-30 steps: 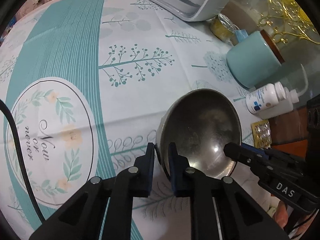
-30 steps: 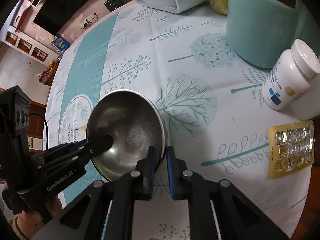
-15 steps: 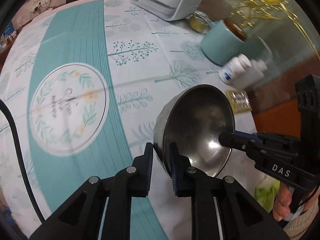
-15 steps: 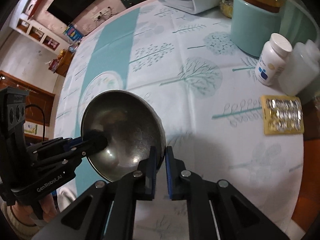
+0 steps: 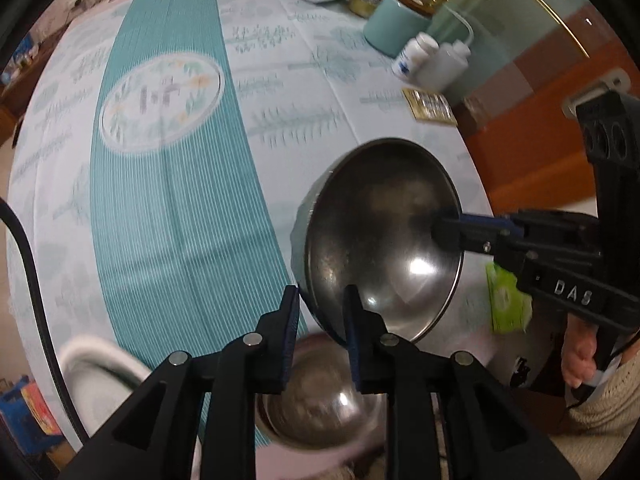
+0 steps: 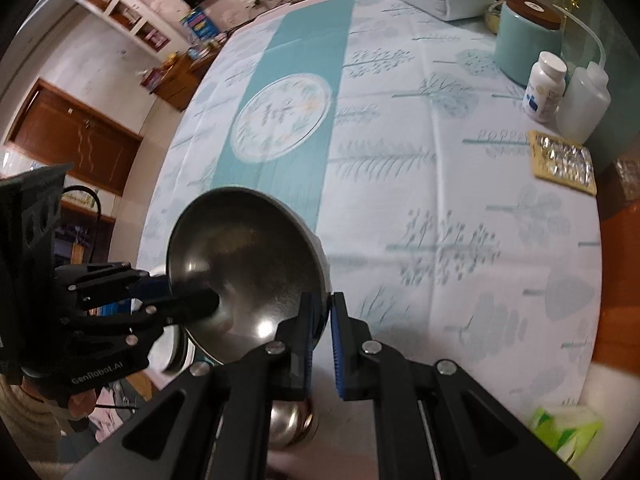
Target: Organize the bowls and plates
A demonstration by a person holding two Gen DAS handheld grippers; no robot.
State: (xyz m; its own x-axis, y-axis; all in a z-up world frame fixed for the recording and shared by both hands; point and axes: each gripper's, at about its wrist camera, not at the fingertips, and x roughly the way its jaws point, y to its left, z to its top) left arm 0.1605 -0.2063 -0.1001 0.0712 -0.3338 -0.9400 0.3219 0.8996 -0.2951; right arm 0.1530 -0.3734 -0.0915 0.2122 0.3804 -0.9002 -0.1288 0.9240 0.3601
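Left wrist view: my left gripper (image 5: 319, 320) is clamped on the rim of the steel bowl (image 5: 380, 240), which hangs tilted in the air above the table's near edge, at 4 o'clock from the round floral medallion (image 5: 160, 100). My right gripper (image 5: 446, 236) pinches the opposite rim at 3 o'clock. A second steel bowl (image 5: 320, 396) sits directly below, with a white bowl (image 5: 96, 376) at 8 o'clock.

Right wrist view: my right gripper (image 6: 320, 340) grips the steel bowl's (image 6: 244, 264) rim at 5 o'clock; my left gripper (image 6: 200, 304) holds it at 8 o'clock. The second steel bowl (image 6: 290, 426) peeks out underneath. Pill bottle (image 6: 545, 86) and blister pack (image 6: 562, 160) lie toward 2 o'clock.
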